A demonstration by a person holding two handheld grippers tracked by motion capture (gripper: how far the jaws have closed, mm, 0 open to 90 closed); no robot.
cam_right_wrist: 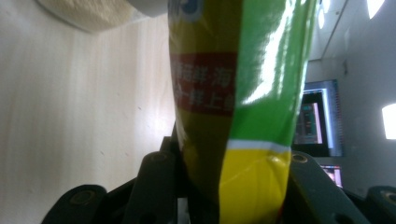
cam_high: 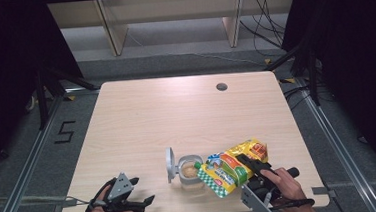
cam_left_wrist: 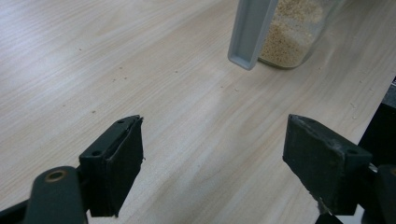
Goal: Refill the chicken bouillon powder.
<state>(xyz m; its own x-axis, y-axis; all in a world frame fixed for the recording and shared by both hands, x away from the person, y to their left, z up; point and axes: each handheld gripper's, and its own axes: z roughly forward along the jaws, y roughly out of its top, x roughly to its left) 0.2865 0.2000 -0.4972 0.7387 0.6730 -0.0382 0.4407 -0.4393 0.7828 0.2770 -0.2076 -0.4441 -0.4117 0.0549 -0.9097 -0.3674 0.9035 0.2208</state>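
Left gripper (cam_high: 141, 192): jaws apart, empty, near table's (cam_high: 141, 114) front-left corner
Right gripper (cam_high: 248, 166): we clamp the seasoning pouch (cam_high: 230, 167), tilted over the open jar (cam_high: 189, 173) by the front edge
Risk: we judge granules could spill beside the jar if the pouch swings

High view is looking down and fwd over the whole table (cam_high: 176, 112). Left gripper view is sitting low over the tabletop, facing along its jaws twd the open jar (cam_left_wrist: 294, 32) nearby. Right gripper view is pressing v. close on the pouch (cam_right_wrist: 233, 93). All three are sharing the jar/pouch area at the table's near edge.
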